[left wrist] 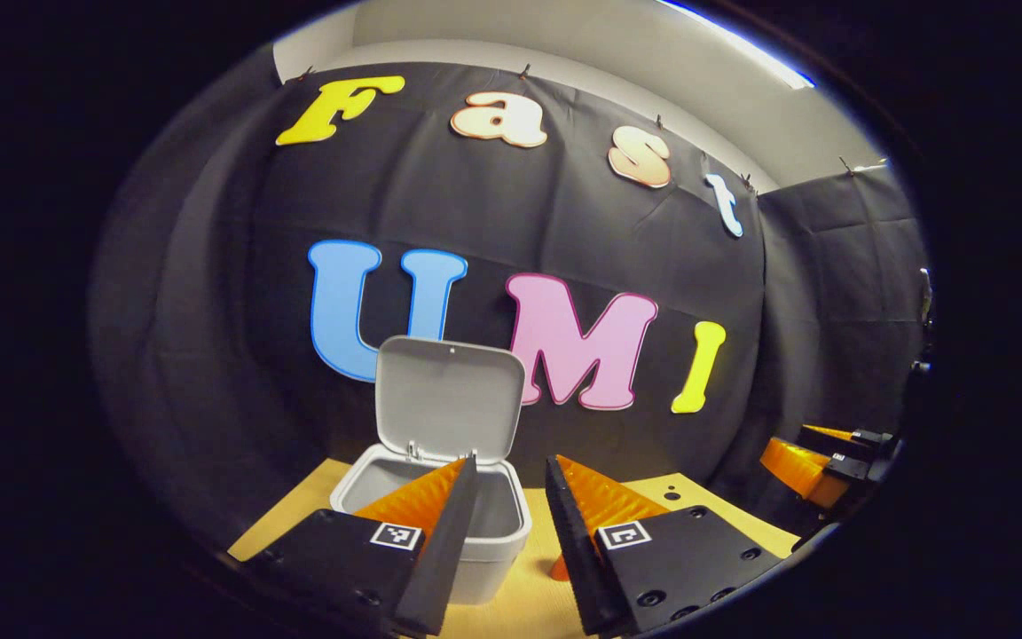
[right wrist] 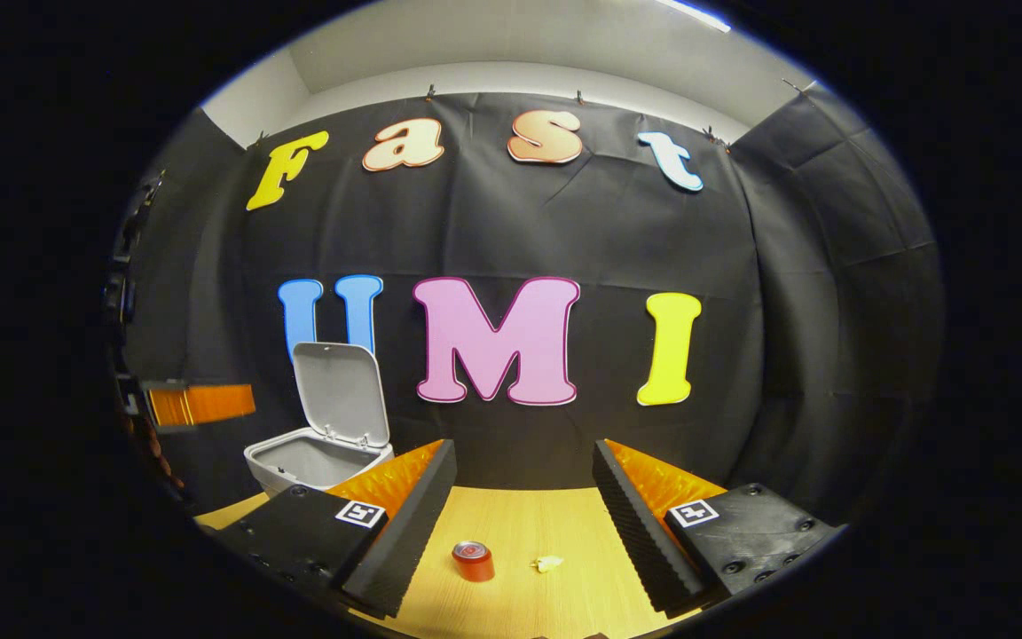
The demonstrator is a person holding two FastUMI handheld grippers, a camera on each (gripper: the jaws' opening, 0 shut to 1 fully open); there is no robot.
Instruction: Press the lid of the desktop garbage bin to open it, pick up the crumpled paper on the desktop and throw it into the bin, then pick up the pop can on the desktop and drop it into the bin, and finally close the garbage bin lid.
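The grey desktop bin [left wrist: 511,524] stands on the wooden table with its lid [left wrist: 449,395] swung up and back. My left gripper [left wrist: 511,475] hovers just in front of and above the bin, open, nothing between its fingers. In the right gripper view the bin [right wrist: 311,461] is at the left with its lid [right wrist: 340,390] upright. A red pop can [right wrist: 473,561] stands on the table, and a small crumpled paper [right wrist: 548,563] lies just right of it. My right gripper [right wrist: 524,457] is open above and behind both, holding nothing.
The wooden table [right wrist: 546,519] runs back to the black cloth wall. The other gripper [left wrist: 817,461] shows at the right edge of the left gripper view, and the other gripper [right wrist: 196,404] at the left edge of the right gripper view.
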